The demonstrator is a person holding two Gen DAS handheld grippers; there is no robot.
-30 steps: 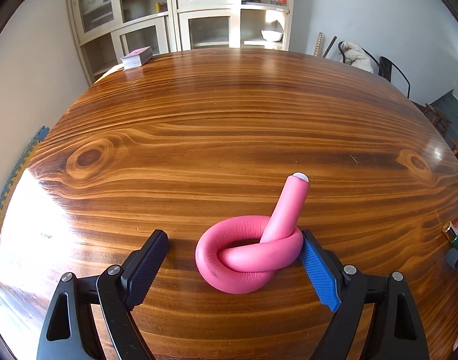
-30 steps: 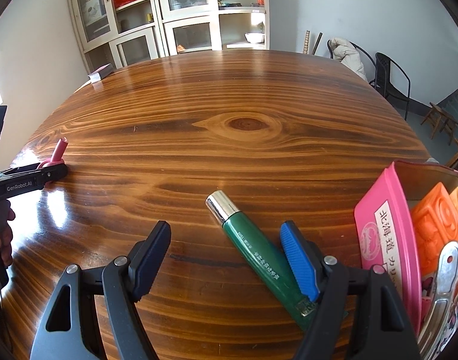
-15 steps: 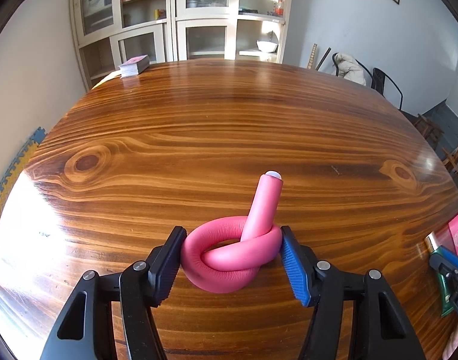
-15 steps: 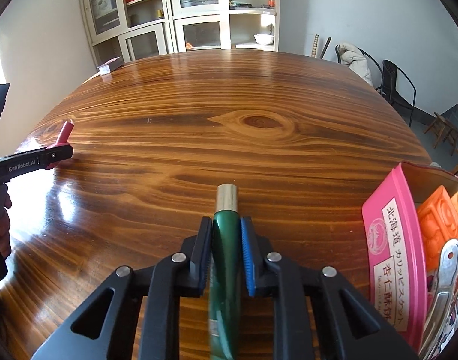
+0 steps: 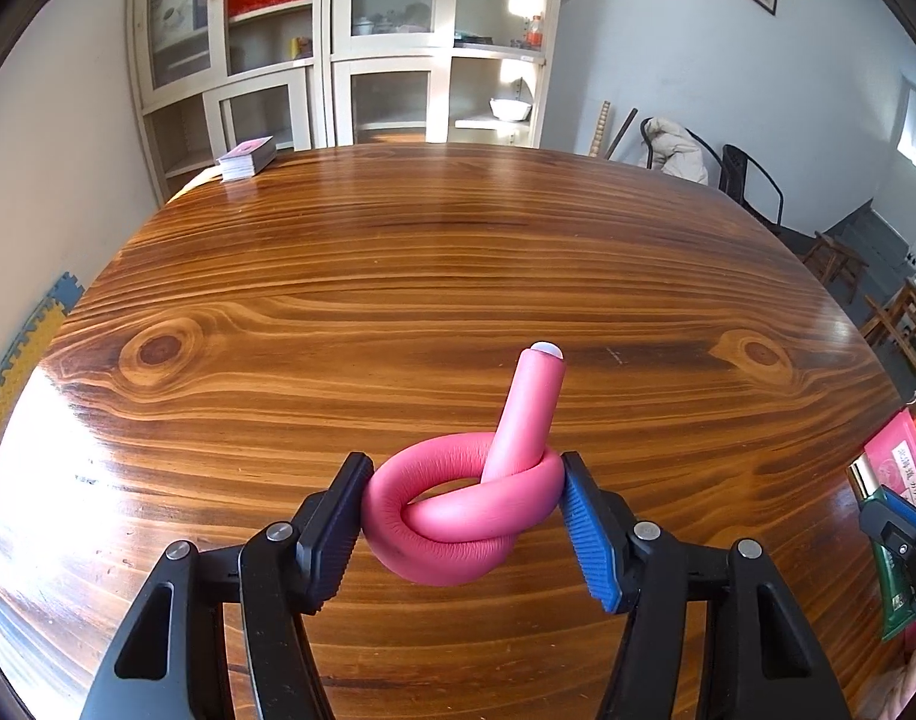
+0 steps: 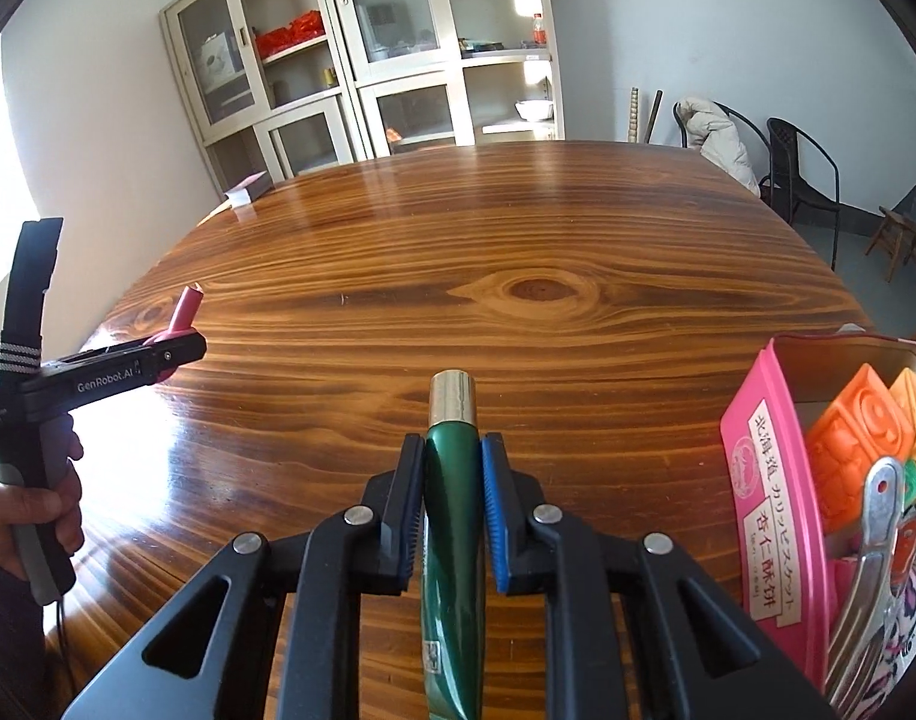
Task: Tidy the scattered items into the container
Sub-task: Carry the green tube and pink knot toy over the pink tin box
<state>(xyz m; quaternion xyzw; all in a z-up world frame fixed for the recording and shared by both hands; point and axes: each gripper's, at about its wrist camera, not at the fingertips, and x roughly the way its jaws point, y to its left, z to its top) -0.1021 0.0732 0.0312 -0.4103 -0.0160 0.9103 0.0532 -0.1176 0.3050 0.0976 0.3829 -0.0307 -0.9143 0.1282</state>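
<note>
A pink foam roller tied in a knot (image 5: 463, 516) is held off the wooden table (image 5: 428, 276), with my left gripper (image 5: 460, 498) shut on its two sides; its free end sticks up. In the right wrist view a green tube with a gold cap (image 6: 453, 480) is clamped between the pads of my right gripper (image 6: 453, 468). The container (image 6: 847, 360) sits at the right edge, holding a pink packet (image 6: 763, 480), orange blocks (image 6: 859, 438) and a metal utensil (image 6: 871, 546). The left gripper (image 6: 176, 354) and its pink roller (image 6: 185, 309) also show at the far left.
A stack of cards (image 5: 248, 157) lies at the table's far left corner. A cabinet (image 5: 338, 42) stands behind the table, and chairs (image 6: 799, 174) stand at the back right. A hand (image 6: 32, 516) holds the left gripper's handle.
Both grippers closed: the left onto the pink knot, the right onto the green tube, which turned in line with the fingers. Both then rose slightly with their objects.
</note>
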